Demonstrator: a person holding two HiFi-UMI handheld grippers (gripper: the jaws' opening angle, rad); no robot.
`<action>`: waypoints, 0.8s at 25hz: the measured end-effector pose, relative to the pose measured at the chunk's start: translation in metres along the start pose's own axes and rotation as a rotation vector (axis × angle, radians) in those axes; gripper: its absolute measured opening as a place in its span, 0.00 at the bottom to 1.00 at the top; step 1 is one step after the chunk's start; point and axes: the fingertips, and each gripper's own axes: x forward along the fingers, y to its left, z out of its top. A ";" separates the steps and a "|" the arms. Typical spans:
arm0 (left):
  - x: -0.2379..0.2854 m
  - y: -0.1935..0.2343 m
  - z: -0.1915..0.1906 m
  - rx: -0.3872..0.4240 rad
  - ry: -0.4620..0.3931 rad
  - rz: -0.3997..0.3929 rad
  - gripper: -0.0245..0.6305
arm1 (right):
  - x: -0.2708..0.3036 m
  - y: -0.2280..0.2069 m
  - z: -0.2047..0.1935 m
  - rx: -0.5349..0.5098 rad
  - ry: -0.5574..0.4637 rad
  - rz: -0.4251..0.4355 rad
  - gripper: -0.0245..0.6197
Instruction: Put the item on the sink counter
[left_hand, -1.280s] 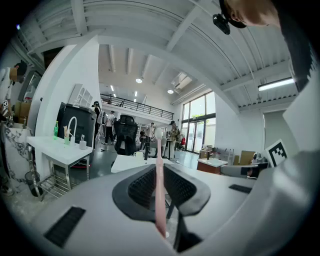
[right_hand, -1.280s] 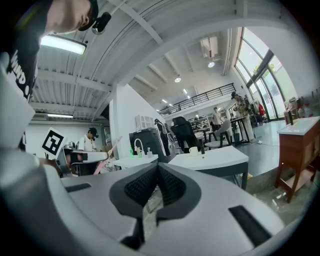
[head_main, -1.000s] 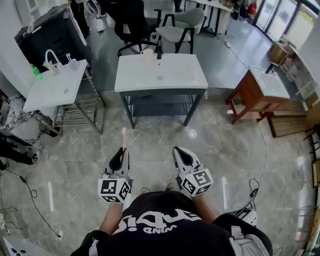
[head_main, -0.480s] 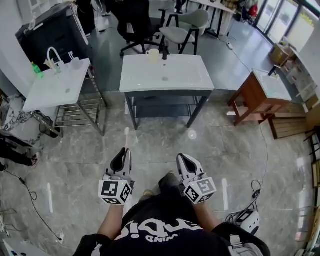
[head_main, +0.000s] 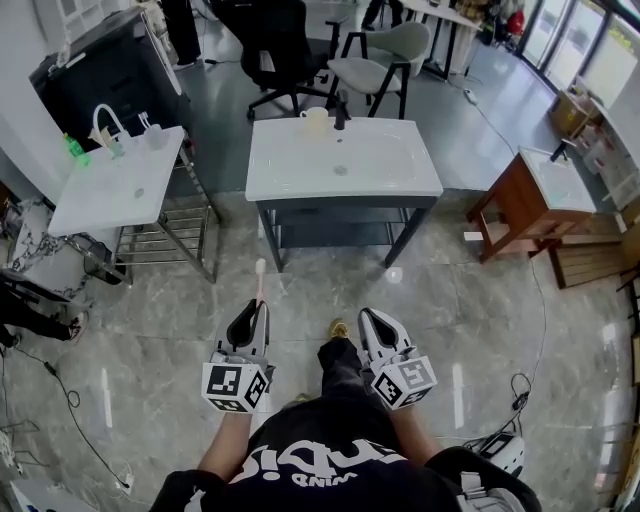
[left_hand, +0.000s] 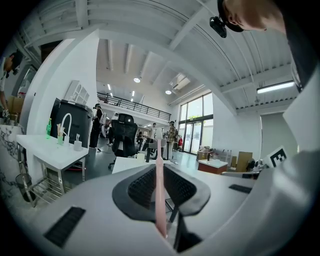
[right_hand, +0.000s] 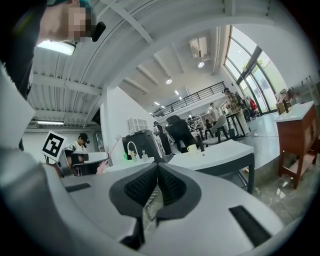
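Held forward, level — left hand-held gripper (head_main: 255, 308) pinching pink toothbrush (head_main: 260, 280); right hand-held gripper (head_main: 366, 316) pressed together.

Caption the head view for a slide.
Left gripper holds a pink toothbrush, right gripper shut and empty, both short of the white sink counter ahead.

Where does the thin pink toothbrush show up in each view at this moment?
Head view: the pink toothbrush sticks forward from the left gripper, low and left of centre.
Left gripper view: centre of the picture, upright between the jaws.
Right gripper view: a thin pink sliver at the left.
Shared landmark: the white sink counter ahead.
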 end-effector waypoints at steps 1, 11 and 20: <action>0.007 0.003 0.001 0.000 0.000 0.001 0.13 | 0.007 -0.005 0.002 -0.001 -0.003 -0.001 0.07; 0.079 0.035 0.016 -0.006 0.011 0.001 0.13 | 0.076 -0.046 0.024 -0.001 0.000 -0.014 0.07; 0.146 0.043 0.037 -0.005 0.018 0.015 0.13 | 0.131 -0.092 0.055 0.015 -0.010 0.002 0.07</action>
